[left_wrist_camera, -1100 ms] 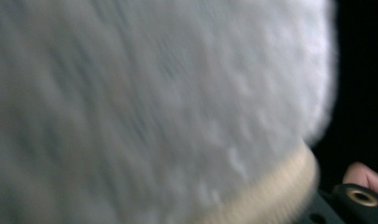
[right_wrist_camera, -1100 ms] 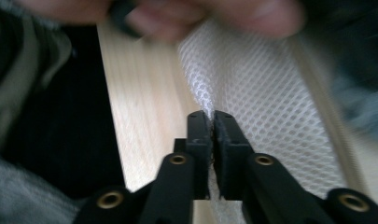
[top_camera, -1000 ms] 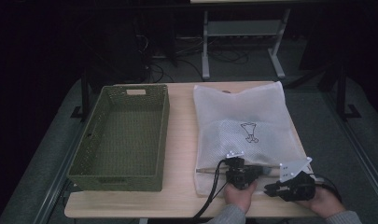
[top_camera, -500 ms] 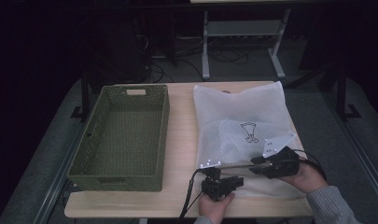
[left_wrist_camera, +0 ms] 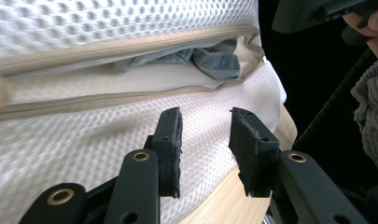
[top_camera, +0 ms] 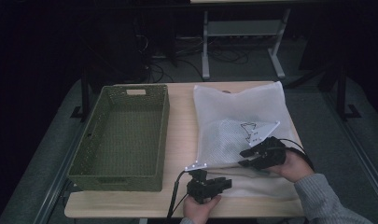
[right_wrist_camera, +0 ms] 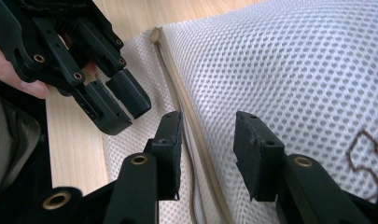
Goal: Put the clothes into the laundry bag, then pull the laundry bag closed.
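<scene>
Just off the mesh bag's (top_camera: pixel 242 126) near edge, both claws gape empty.

a wooden table (top_camera: pixel 181 140) carries a green basket (top_camera: pixel 123 135) and a white mesh bag (top_camera: pixel 240 126).

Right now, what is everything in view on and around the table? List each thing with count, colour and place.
mesh laundry bag: one, white with a beige zip edge, flat on the right half of the table; its near edge gapes in the left gripper view, with blue denim cloth inside.
basket: one, olive green woven, empty, on the left half of the table.
table: one, light wood, centre of the high view.
metal stand: one, grey, on the floor beyond the table.
left gripper: one, black, open, at the bag's near edge.
right gripper: one, black, open, over the bag's near right part.
grey sleeve: one, on the right forearm.
</scene>
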A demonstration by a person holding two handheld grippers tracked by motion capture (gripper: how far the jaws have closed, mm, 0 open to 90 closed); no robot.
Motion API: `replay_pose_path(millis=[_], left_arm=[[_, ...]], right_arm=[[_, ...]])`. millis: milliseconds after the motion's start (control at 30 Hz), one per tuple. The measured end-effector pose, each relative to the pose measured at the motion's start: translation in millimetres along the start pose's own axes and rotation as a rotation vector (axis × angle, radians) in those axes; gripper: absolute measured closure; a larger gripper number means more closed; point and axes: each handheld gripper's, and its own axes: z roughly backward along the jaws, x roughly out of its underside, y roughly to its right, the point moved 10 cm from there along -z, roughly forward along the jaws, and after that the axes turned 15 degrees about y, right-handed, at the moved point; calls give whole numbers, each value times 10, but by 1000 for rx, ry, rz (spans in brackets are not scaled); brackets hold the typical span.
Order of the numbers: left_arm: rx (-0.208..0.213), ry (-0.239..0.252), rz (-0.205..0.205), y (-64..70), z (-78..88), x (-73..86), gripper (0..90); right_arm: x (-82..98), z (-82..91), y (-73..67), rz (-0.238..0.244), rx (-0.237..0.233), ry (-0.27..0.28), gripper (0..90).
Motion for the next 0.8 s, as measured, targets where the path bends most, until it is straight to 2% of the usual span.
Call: replay_pose_path(millis=[133, 300, 433, 667, 733, 800], left_arm=[[-1, 6, -23, -47, 92, -45, 613], [4, 1, -23, -112, 202, -74, 596], [1, 0, -51, -162, 281, -94, 577], [1, -2, -53, -233, 418, -136, 551], [-4, -4, -80, -249, 455, -133, 538], [-6, -4, -81, -268, 487, -120, 531]], right_arm=[[-48, -48, 10, 2, -8, -11, 594], [-124, -102, 31, 1, -18, -14, 571], [-174, -153, 30, -1, -27, -14, 559], [-266, -192, 15, 10, -35, -13, 545], [-279, -197, 8, 12, -38, -11, 542], [-285, -203, -3, 11, -38, -12, 537]])
